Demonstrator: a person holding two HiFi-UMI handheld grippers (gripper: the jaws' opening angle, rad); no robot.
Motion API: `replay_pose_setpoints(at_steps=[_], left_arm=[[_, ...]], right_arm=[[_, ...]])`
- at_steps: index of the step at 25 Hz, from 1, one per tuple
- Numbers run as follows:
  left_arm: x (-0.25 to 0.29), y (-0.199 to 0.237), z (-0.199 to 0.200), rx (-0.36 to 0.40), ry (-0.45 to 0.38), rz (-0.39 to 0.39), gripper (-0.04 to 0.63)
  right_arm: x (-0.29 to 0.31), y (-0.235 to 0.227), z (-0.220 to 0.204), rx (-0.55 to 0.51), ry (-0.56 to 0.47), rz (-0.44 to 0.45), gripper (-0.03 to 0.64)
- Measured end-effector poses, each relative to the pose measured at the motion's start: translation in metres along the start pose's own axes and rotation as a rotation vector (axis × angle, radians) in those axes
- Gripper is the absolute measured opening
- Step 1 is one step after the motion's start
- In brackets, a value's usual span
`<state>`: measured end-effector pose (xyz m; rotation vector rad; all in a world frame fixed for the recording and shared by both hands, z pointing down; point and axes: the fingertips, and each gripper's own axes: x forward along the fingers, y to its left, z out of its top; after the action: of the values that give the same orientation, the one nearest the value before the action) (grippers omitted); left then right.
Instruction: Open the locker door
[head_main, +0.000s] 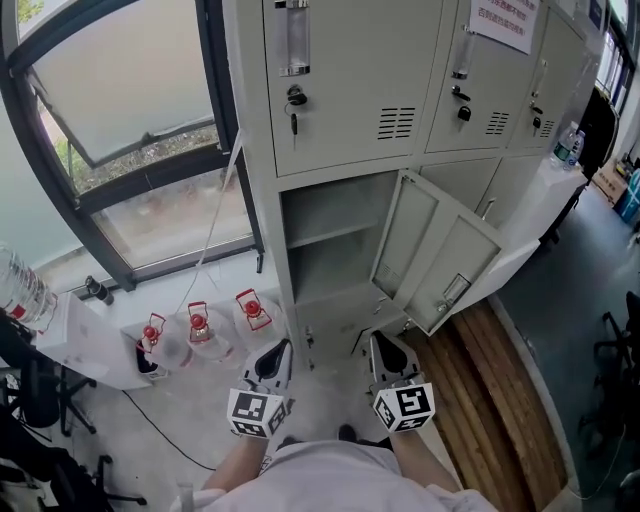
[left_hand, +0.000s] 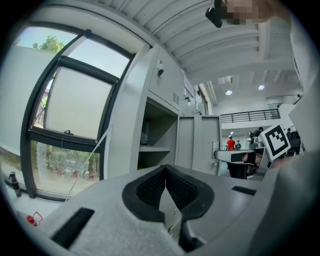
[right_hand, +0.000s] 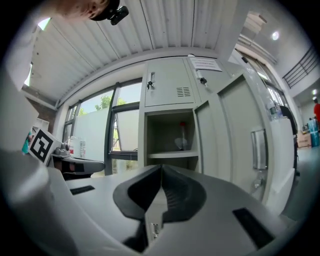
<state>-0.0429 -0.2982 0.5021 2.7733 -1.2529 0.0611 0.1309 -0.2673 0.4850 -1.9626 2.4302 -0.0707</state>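
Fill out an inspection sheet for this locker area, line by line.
Surface: pale floor, with a wooden strip at right.
Job's things: lower locker door stands open, swung to the right; compartment exposed, with a shelf inside.
Clutter: three water jugs with red handles on the floor below the window; red-topped clear item on the shelf.
Claws: left claw shut, empty; right claw shut, empty; both held low, apart from the locker.
Cables: black cable across the floor; thin white cord slanting down beside the locker.
Surroundings: window at left; upper lockers closed.
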Motion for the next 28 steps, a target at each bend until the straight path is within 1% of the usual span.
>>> replay_pose_setpoints(at_steps=[6, 9, 28], left_arm=[[-0.007, 0.009, -0.001, -0.006, 0.002, 0.026, 0.009], [-0.008, 0.010, 0.001, -0.025, -0.005, 0.031, 0.009], [-0.007, 0.012, 0.000, -0.029, -0.008, 0.044, 0.009]], right_arm=[[0.005, 0.031, -0.002, -0.017, 0.004, 0.092, 0.014], [0.007, 0.039, -0.006, -0.019, 0.013, 0.122, 0.012], [0.011, 0.048, -0.005, 0.007, 0.002, 0.156, 0.012]])
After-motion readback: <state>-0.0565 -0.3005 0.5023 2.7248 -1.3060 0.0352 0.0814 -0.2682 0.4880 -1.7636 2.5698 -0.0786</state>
